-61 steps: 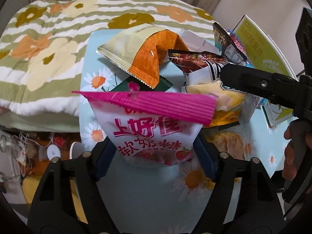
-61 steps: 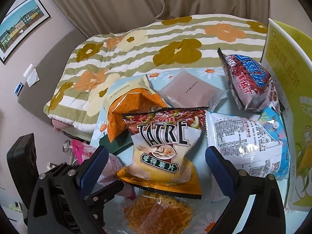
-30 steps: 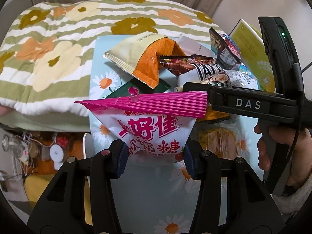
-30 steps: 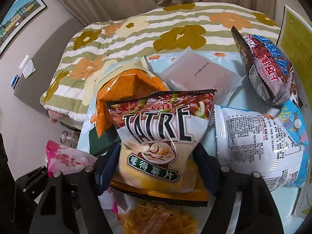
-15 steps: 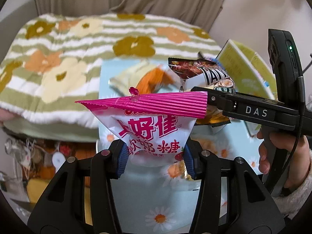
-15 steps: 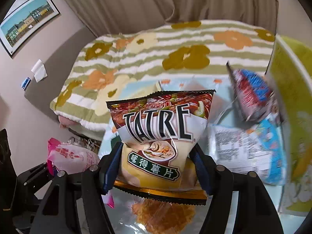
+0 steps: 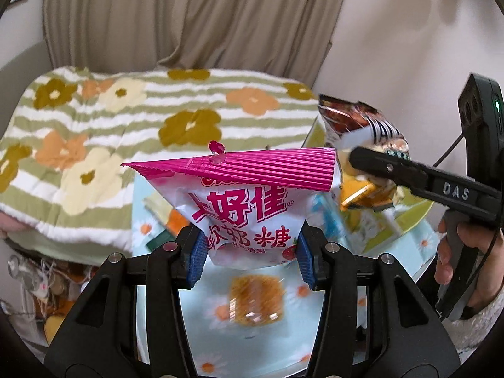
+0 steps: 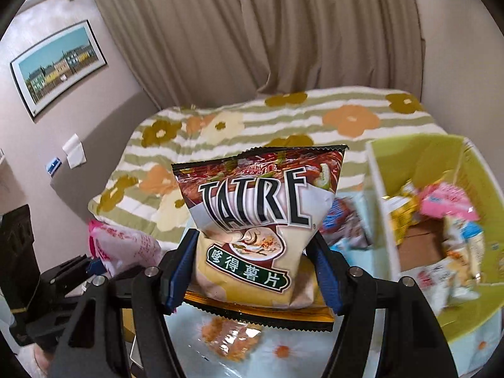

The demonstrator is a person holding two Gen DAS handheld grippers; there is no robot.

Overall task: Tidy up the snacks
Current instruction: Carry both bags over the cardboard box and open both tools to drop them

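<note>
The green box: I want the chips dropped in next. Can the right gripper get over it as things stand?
Probably yes. The right gripper, shut on the TATRE chip bag, is off the table, and the green box stands open-topped just beside it; nothing blocks the way.

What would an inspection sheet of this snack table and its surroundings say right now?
Surface: daisy-print tablecloth, partly covered.
Job's things: pink candy bag and TATRE chip bag held aloft; green box holds several snacks.
Clutter: orange snack packet flat on the cloth, blurred.
Grippers: left gripper shut on the candy bag; right gripper shut on the chip bag.
Cables: black cable by the right gripper.
Surroundings: flowered bedspread, curtain, framed picture.
</note>
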